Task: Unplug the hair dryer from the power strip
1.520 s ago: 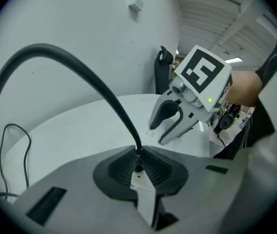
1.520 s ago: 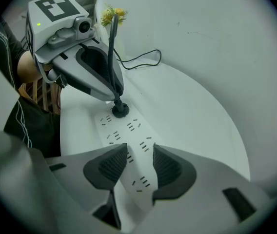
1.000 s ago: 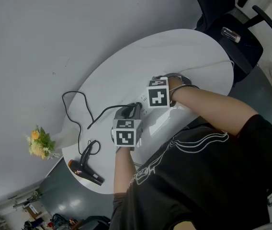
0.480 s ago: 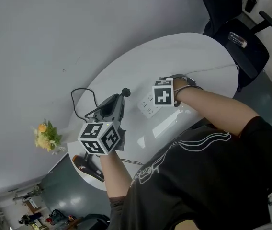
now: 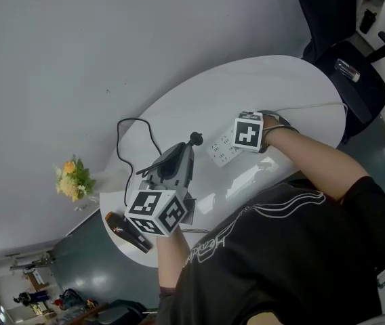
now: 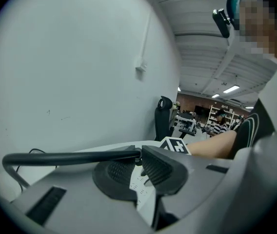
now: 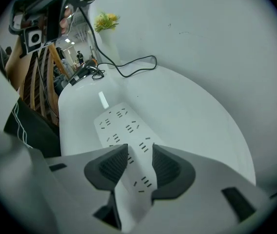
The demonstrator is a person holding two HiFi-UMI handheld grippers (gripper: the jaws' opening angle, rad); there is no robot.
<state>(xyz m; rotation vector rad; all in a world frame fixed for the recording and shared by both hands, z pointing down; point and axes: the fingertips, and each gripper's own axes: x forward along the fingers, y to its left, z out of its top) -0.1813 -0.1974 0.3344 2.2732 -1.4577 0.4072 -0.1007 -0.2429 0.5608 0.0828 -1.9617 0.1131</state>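
The white power strip (image 5: 222,152) lies on the oval white table (image 5: 274,87), and no plug sits in its sockets (image 7: 123,126). My right gripper (image 7: 139,162) points steeply down with a pad against each long side of the strip, its marker cube (image 5: 248,132) above it. My left gripper (image 5: 190,145) is held up off the table, shut on the black plug (image 5: 194,138). Its cable (image 6: 70,157) runs out to the left between the pads. The cable (image 5: 133,124) loops over the table to the black hair dryer (image 5: 126,231), which is partly hidden by the left cube.
A small bunch of yellow flowers (image 5: 75,179) stands at the table's left end near the grey wall. A black office chair (image 5: 352,66) is beyond the right end. The strip's own white lead (image 5: 314,104) runs off to the right.
My left gripper has risen from the power strip and swung left, taking the plug out of the socket with it. The right gripper has stayed on the strip.
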